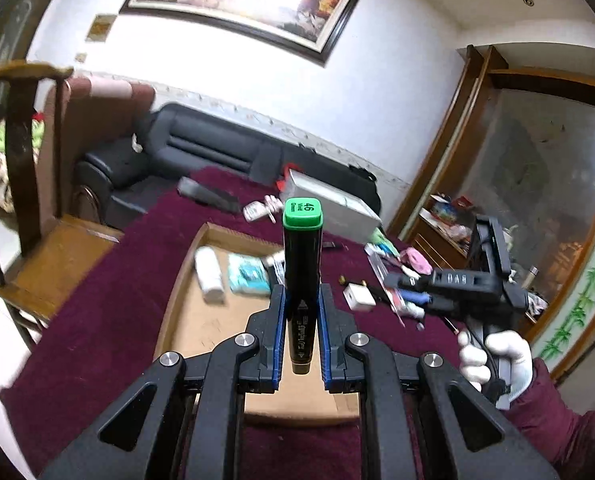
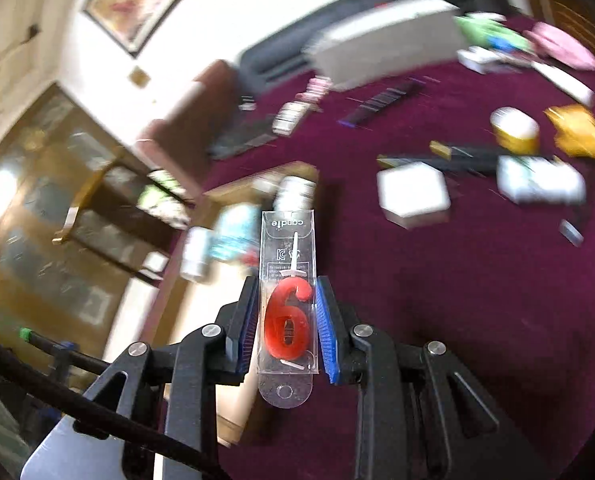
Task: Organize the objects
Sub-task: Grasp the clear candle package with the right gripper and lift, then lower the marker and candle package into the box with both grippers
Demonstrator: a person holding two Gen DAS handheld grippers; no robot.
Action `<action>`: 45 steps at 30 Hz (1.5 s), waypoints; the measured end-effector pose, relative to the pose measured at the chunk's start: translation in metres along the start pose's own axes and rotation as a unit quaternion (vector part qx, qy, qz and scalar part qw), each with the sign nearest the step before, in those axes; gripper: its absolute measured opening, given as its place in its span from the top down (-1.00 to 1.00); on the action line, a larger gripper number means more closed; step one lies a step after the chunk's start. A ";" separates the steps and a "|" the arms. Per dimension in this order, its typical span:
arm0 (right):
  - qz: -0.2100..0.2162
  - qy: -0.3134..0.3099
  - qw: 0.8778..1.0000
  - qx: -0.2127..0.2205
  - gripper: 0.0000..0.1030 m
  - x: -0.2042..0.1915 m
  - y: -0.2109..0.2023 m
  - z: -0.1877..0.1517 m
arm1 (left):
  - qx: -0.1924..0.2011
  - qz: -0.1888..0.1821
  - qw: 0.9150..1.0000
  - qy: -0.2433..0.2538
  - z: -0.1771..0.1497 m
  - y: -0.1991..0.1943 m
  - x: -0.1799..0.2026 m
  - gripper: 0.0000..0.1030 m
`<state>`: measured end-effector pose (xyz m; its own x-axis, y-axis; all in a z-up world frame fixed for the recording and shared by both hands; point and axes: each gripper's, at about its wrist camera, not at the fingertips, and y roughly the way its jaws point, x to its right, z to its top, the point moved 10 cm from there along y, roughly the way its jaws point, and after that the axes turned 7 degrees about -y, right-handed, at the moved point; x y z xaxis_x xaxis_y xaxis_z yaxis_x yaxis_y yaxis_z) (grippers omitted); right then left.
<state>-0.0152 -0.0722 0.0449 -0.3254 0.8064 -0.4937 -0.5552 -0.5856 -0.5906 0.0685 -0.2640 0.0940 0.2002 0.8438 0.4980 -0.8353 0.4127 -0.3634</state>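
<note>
My left gripper (image 1: 301, 292) is shut on a black marker (image 1: 301, 264) with a green cap marked 46, which stands upright between the blue pads. It hangs above an open cardboard tray (image 1: 185, 280) that holds a white bottle (image 1: 209, 276) and a teal packet (image 1: 247, 274). My right gripper (image 2: 287, 280) is shut on a clear candle packet (image 2: 287, 320) with a red number 6 inside, lifted above the maroon tablecloth (image 2: 457, 300). In the left wrist view a white-gloved hand (image 1: 497, 356) holds the right gripper (image 1: 393, 280) over the table's right side. The right wrist view is motion-blurred.
Loose items lie scattered on the cloth: a white plug (image 1: 359, 296), a long white box (image 1: 329, 204), a white square box (image 2: 413, 192), a yellow-and-white jar (image 2: 515, 128) and an orange wrapper (image 2: 577, 132). A wooden chair (image 1: 37, 248) stands at the table's left, a black sofa (image 1: 201, 148) behind.
</note>
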 end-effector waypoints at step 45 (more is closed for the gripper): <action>-0.034 -0.075 0.989 -0.127 0.50 -0.021 0.117 -0.055 | -0.248 0.118 0.961 0.004 -0.059 0.168 -0.056 0.77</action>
<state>-0.0313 -0.1620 -0.0491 -0.4140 0.8367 -0.3585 -0.3763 -0.5159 -0.7696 -0.0532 -0.2216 -0.0411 0.0409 0.9361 0.3493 -0.5112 0.3200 -0.7977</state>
